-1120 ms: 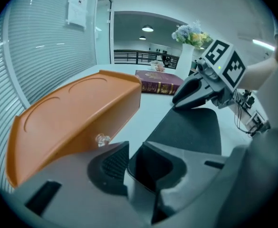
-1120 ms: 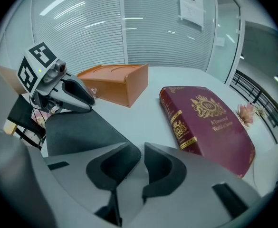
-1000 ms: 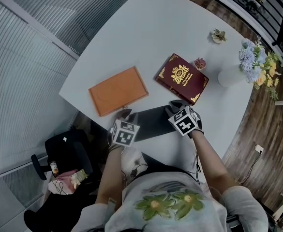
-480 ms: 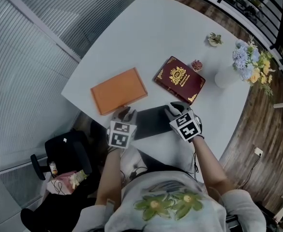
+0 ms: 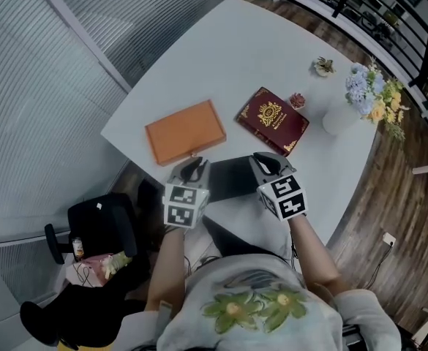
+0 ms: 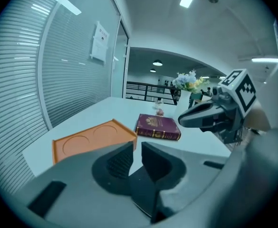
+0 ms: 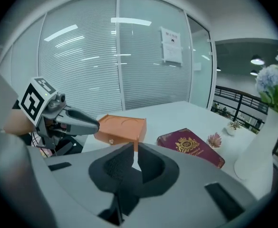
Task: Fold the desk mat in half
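Note:
The dark desk mat (image 5: 232, 179) lies at the near edge of the white table (image 5: 235, 57), between my two grippers. My left gripper (image 5: 193, 170) is at the mat's left near corner. In the left gripper view its jaws (image 6: 137, 153) have just been closing, and the mat's edge (image 6: 143, 191) hangs from between them. My right gripper (image 5: 265, 163) is at the right near corner. Its jaws (image 7: 135, 156) have also just been closing and are nearly together on the thin mat edge (image 7: 117, 205). Both grippers are raised above the tabletop.
An orange tray (image 5: 185, 131) sits just beyond the left gripper and a maroon book (image 5: 272, 120) just beyond the right one. A white vase of flowers (image 5: 342, 115) and two small ornaments stand at the far right. A black chair (image 5: 100, 225) is left of the table's corner.
Both grippers have risen from the table's near edge, taking the mat's near edge with them. The mat now looks shorter between them.

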Demonstrator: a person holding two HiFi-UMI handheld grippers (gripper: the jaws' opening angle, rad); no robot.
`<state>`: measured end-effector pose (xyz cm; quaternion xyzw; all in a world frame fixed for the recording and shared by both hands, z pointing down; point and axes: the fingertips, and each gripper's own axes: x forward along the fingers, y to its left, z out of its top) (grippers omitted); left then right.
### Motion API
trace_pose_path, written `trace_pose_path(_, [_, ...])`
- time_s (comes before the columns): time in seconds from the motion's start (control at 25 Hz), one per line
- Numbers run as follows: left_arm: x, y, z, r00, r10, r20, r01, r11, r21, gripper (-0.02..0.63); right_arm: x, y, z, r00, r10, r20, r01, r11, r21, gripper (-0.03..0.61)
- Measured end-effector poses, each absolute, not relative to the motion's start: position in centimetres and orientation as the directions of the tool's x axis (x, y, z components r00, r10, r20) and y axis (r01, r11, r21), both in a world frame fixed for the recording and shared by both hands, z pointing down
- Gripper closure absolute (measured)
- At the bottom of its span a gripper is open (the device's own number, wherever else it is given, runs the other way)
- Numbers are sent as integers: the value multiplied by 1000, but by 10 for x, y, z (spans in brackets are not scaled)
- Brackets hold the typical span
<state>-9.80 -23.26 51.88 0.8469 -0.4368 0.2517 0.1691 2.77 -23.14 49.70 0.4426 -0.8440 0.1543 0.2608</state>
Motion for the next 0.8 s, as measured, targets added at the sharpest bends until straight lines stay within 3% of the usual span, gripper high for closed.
trace_pose_path(0.32, [-86,-210,468,526,-703,479,-821,-566,71,607,19,-209,454,-479,-721,500,-836,548,-10,560])
trace_pose_path(0.8, [-77,-168,432,539,-726,426,-830,-545,121,609,8,-166,425,-512,-722,466,-813,582,8,560])
